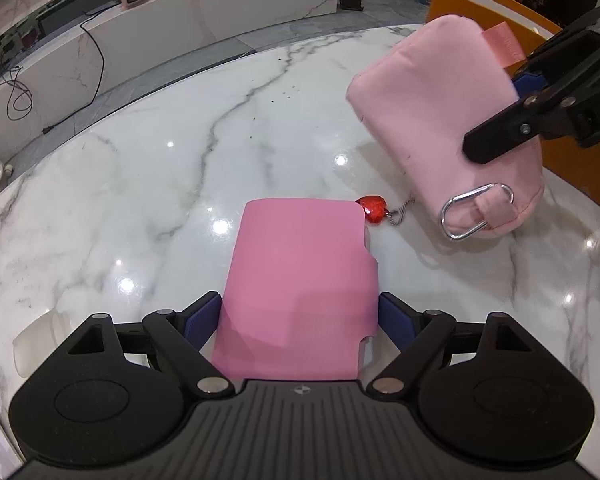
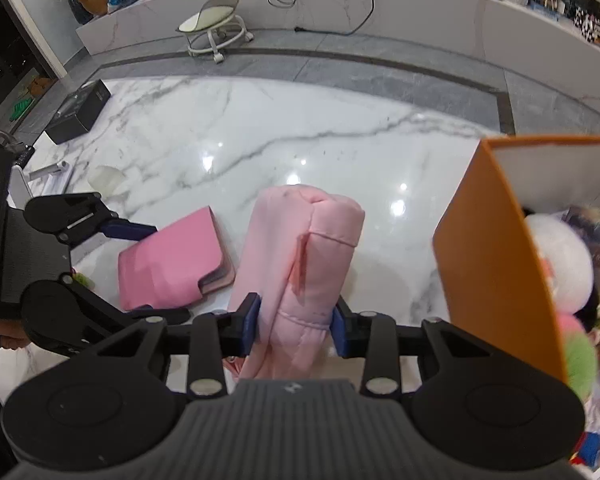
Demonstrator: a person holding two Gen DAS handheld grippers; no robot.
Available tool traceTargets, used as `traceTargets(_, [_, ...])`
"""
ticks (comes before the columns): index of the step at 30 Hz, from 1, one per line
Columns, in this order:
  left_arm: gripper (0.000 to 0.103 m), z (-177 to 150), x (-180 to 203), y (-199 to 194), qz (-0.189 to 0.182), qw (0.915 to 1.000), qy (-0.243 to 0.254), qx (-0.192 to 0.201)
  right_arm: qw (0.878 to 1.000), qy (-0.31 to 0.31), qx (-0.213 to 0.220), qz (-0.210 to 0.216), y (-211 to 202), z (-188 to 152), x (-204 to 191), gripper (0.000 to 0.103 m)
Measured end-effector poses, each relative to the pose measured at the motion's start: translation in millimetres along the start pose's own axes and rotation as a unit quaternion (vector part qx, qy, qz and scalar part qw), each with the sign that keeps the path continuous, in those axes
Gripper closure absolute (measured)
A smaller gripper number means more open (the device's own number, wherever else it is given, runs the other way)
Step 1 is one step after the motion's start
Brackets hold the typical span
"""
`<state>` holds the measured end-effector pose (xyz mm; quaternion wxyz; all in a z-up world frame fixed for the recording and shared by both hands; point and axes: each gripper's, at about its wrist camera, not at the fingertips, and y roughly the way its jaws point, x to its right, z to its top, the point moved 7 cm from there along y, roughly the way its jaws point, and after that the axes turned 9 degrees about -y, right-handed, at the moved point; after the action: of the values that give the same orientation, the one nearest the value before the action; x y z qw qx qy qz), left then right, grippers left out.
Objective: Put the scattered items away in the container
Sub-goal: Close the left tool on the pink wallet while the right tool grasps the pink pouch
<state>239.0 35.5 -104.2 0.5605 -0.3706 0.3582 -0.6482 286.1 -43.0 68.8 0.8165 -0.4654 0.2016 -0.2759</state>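
Observation:
A flat pink wallet [image 1: 296, 264] lies on the white marble surface [image 1: 160, 168], and my left gripper [image 1: 300, 316] is shut on it, blue pads against both long edges. The right wrist view shows that same wallet [image 2: 172, 264] between the left gripper's [image 2: 168, 270] fingers. My right gripper [image 2: 296, 320] is shut on a padded pink pouch [image 2: 300, 240] and holds it off the surface. The pouch [image 1: 428, 112] hangs tilted, a silver carabiner [image 1: 476, 210] at its lower end, in front of the orange box [image 2: 492, 248]. A red heart keychain [image 1: 374, 208] lies just beyond the wallet.
The orange box stands open at the right with plush toys [image 2: 560, 260] inside. A black box [image 2: 80, 112] sits at the far left edge of the marble. A white rolling stool [image 2: 216, 24] and cables are on the floor beyond.

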Motion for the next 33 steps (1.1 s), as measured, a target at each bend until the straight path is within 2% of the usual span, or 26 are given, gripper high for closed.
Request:
traceTargets(7, [0.007,3,-4,-3,-0.005,0.9997,-0.025,0.001,1.0,-0.001,-0.009,-0.006,7,-5,3,0.064])
traceTargets(24, [0.01,14,-1,-43,0.016,0.9982,-0.047,0.033,0.999,-0.005,0.035,0.001,-32,4,0,0.064])
traceTargets(25, [0.018,14,1,-47,0.015,0.9981,-0.047,0.036,0.999,-0.007,0.039,0.002,-36,5,-2,0.064])
traceTargets(26, [0.038,14,3,-50,0.008,0.998,-0.049,0.04,0.999,-0.008,0.042,0.003,-39,6,-2,0.064])
traceTargets(27, [0.063,15,4,-53,0.006,0.9975,-0.058,0.04,0.999,-0.009,0.045,0.004,-42,7,-3,0.064])
traceTargets(28, [0.068,15,2,-56,0.018,0.9968,-0.066,0.041,0.999,-0.009,0.048,0.004,-44,7,-3,0.064])
traceTargets(29, [0.069,15,2,-58,0.023,0.9965,-0.067,0.045,0.999,-0.01,0.05,0.004,-46,7,-3,0.064])
traceTargets(33, [0.069,11,2,-55,0.023,0.9966,-0.073,0.029,0.999,-0.005,0.053,0.0,-49,4,0,0.064])
